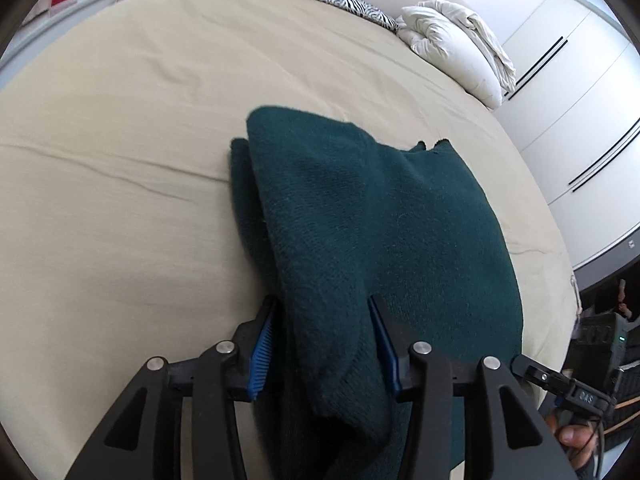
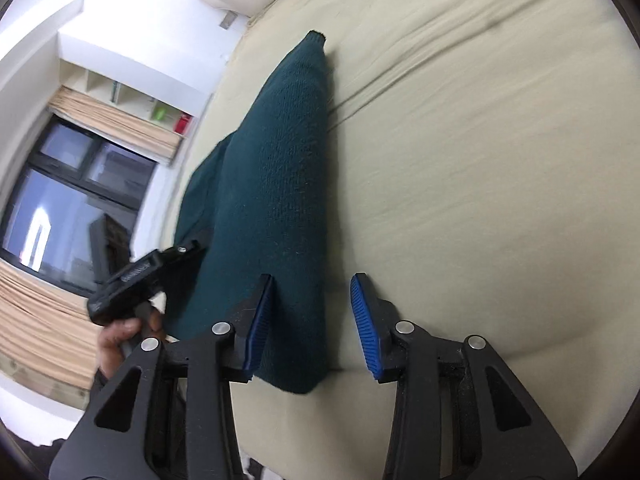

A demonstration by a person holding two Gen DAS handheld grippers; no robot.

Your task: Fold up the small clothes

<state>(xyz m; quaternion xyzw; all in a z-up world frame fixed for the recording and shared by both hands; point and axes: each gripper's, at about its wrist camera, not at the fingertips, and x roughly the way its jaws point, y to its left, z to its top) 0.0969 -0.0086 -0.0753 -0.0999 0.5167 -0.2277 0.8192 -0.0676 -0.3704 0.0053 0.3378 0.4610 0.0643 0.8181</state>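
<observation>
Dark green knit garment (image 1: 360, 216), thick and already doubled over, lies on a beige-covered bed (image 1: 120, 140), filling the centre of the left wrist view and trailing to six o'clock. The left gripper (image 1: 324, 340) stands half open astride a rolled edge of the knit; its blue pads (image 1: 262, 344) flank the fold, but whether they press it cannot be told. At two o'clock, well apart from the garment, sit a white pillow (image 1: 448, 48) and a zebra-print cushion (image 1: 352, 2).

In the right wrist view the garment runs from eleven o'clock down to six. The right gripper (image 2: 310, 324) is half open: its left pad touches the knit, the right pad hangs clear over the sheet, so nothing is clamped. At eight o'clock a hand (image 2: 120, 340) holds the other gripper.

The knit looks soft, light, limp and grippy rather than slick, likely to sag and bunch; layered edges or corners, pinched through all thicknesses, seem the surest hold.
</observation>
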